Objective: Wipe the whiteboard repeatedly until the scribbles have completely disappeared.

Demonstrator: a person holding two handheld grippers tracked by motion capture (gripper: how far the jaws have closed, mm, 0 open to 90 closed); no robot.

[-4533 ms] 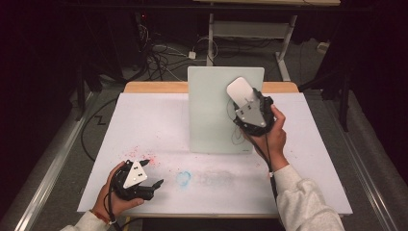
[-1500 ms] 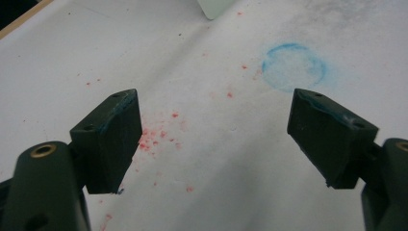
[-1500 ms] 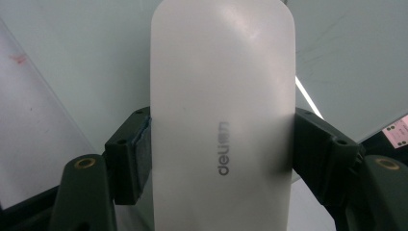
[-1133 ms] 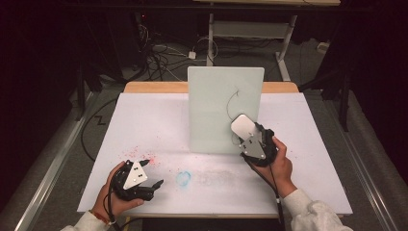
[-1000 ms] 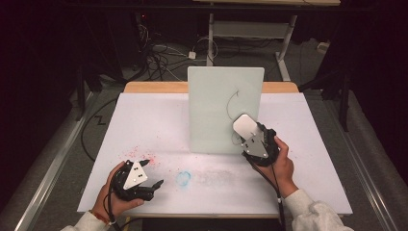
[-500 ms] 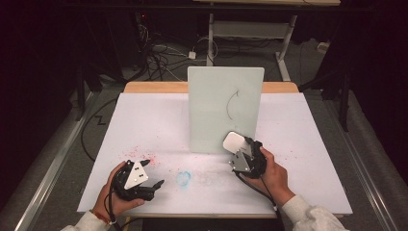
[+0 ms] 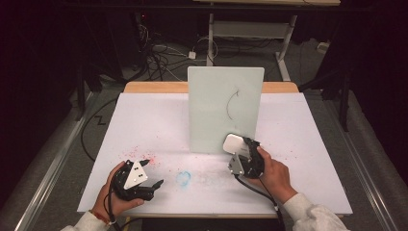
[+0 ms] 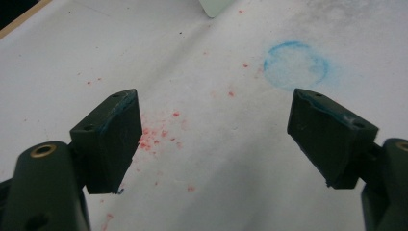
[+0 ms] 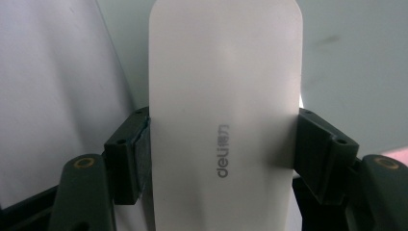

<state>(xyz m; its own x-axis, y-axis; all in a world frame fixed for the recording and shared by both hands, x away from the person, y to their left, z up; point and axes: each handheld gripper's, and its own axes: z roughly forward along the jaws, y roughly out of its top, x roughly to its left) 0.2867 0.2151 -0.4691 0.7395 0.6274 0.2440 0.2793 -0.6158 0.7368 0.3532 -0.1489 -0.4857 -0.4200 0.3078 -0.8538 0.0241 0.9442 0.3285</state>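
Observation:
A pale green whiteboard (image 7: 225, 108) stands upright at the middle of the white table, with a thin black curved mark (image 7: 232, 103) on its face. My right gripper (image 7: 239, 151) is low by the board's bottom right corner, shut on a white eraser (image 9: 223, 110) with a grey logo; the eraser (image 7: 234, 143) overlaps the board's lower edge. My left gripper (image 7: 156, 184) rests near the table's front left, open and holding nothing. In the left gripper view its fingertips (image 8: 113, 137) stand wide apart over the paper.
The white table cover (image 7: 144, 120) has red specks (image 7: 142, 154) and a faint blue ring (image 7: 183, 177) between the two grippers. A wooden edge (image 7: 154, 87) runs along the far side. Cables lie on the dark floor behind.
My right gripper has come down with the eraser from the board's upper right face to its bottom right corner near the table. The left gripper has stayed put.

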